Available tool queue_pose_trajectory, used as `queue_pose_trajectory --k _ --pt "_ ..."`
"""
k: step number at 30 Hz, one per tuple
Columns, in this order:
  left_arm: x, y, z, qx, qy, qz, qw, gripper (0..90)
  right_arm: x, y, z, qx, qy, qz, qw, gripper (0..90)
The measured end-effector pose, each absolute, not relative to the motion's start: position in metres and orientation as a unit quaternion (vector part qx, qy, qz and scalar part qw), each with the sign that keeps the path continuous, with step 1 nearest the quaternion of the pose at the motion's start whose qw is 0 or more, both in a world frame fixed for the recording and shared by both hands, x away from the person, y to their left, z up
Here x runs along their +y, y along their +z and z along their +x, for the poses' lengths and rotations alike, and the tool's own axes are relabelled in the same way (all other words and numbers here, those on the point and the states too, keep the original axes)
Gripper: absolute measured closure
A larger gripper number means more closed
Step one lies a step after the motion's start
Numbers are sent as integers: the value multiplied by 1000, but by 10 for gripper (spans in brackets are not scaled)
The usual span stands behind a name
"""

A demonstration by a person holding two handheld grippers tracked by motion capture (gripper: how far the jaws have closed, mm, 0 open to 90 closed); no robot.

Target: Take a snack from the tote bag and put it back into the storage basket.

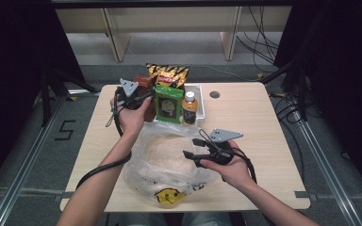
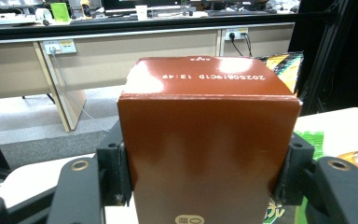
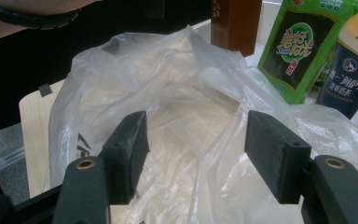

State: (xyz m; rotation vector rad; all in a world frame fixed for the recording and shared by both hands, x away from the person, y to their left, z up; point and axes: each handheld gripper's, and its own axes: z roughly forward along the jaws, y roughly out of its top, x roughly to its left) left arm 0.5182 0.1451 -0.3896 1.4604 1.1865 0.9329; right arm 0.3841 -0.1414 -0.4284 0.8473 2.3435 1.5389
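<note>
Gripping a glossy brown carton (image 2: pixel 207 140), the left claw (image 1: pixel 139 96) has its black pads pressed flat against the box's two side walls; the carton is smooth card with crisp folded edges and a printed date code on its top flap. In the high view it sits at about 11 o'clock on the bench (image 1: pixel 254 122), just above the far rim of the clear plastic bag (image 1: pixel 169 160).

The right claw (image 1: pixel 193 148) stands open at roughly 5 o'clock, jaws wide apart. In its own view, thin crinkled film lies between the pads, and I cannot tell whether it touches them. The bag is soft, translucent and wrinkled, its mouth gaping toward 12 o'clock, with a yellow smiley print (image 1: pixel 168 196) near the bench's near edge.

Beyond the bag, at 12 o'clock, a white tray (image 1: pixel 201 101) holds a flat green snack pouch (image 1: pixel 168 104), a dark bottle with an orange cap (image 1: pixel 189 108) and a crinkly black-and-yellow crisp bag (image 1: pixel 167 74), packed close together. They stand just beside the carton at its 3 o'clock, leaving little room there.

The pale wood-grain bench is bare toward 3 o'clock, save a round grommet hole (image 1: pixel 214 94), and bare along 9 o'clock beside the left forearm (image 1: pixel 103 179). Cables trail from both claws.
</note>
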Motion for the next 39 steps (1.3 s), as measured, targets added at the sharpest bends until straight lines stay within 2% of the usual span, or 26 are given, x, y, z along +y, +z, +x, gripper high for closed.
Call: queue_pose_trajectory --k 39 --pt "151 -415 528 515 379 610 468 367 -141 -428 384 799 523 283 91 398"
